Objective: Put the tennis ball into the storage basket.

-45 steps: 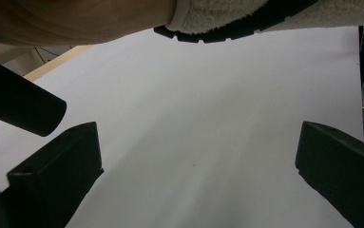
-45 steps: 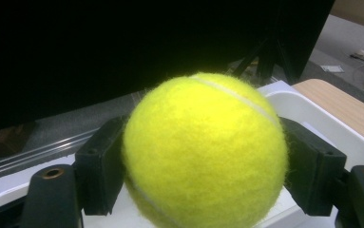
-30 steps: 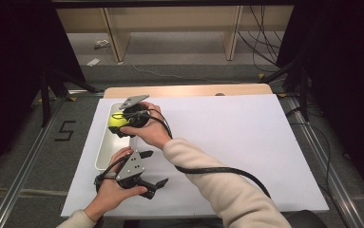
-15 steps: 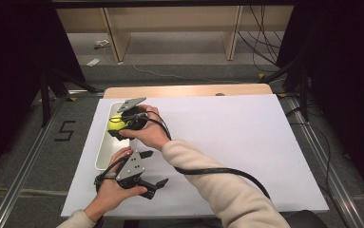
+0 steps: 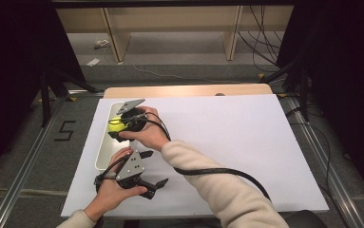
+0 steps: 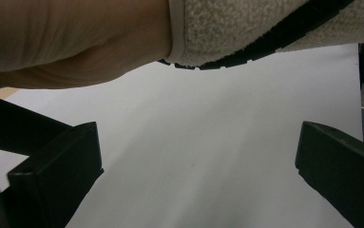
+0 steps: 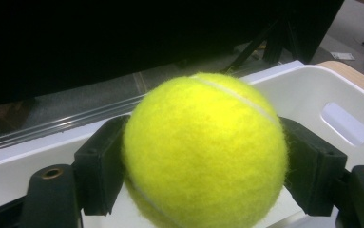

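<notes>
A yellow-green tennis ball sits between the jaws of my right gripper, whose pads press on both its sides. The ball hangs over the far half of a long white tray at the table's left side. My left gripper rests low over the white sheet near the front edge, just in front of the tray. Its jaws stand wide apart with only bare sheet between them. The right forearm's sleeve crosses above it.
The right gripper's black cable loops across the sheet by the forearm. A strip of wooden tabletop shows at the far edge. Metal rails and dark stands flank the table, and a wooden shelf frame stands behind it.
</notes>
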A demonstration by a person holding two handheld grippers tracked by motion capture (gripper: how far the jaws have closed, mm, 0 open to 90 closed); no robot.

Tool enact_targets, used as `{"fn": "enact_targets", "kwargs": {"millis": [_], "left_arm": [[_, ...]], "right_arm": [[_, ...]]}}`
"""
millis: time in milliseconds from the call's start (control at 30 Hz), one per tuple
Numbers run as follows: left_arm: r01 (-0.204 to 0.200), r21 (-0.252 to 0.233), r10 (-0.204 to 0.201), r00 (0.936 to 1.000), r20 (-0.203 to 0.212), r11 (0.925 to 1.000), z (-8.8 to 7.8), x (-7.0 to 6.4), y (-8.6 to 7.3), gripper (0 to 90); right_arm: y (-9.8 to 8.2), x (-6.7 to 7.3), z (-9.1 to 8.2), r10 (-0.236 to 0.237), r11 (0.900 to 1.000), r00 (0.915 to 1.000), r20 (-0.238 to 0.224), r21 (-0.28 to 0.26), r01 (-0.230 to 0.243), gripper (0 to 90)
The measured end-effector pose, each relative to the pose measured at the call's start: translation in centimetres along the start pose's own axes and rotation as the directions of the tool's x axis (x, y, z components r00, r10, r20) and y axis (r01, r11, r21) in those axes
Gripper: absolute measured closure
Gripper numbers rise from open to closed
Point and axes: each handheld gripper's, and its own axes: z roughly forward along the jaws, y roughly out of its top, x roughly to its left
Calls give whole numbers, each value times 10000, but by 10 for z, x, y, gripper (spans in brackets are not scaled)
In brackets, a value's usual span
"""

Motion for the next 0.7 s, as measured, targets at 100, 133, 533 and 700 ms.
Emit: {"fn": "enact_targets", "kwargs": {"millis": [100, 133, 533, 700], "left_arm": [[-9, 4, 9, 10000, 2, 10000, 0, 0, 0, 10], [-5, 4, 5, 10000, 2, 10000, 0, 0, 0, 10], [2, 1, -2, 10000, 7, 10000, 0, 0, 0, 10], [-19, 7, 19, 10000, 6, 10000, 0, 0, 0, 10]], "right_arm": [[0, 0, 0, 25, 10000, 10000, 0, 3, -25, 256], [0, 0, 0, -18, 10000, 10000, 8, -10, 18, 256], [2, -1, 0, 37, 9999, 9996, 284, -134, -34, 210], [5, -2, -3, 70, 9997, 9989, 454, -245, -58, 186]]}}
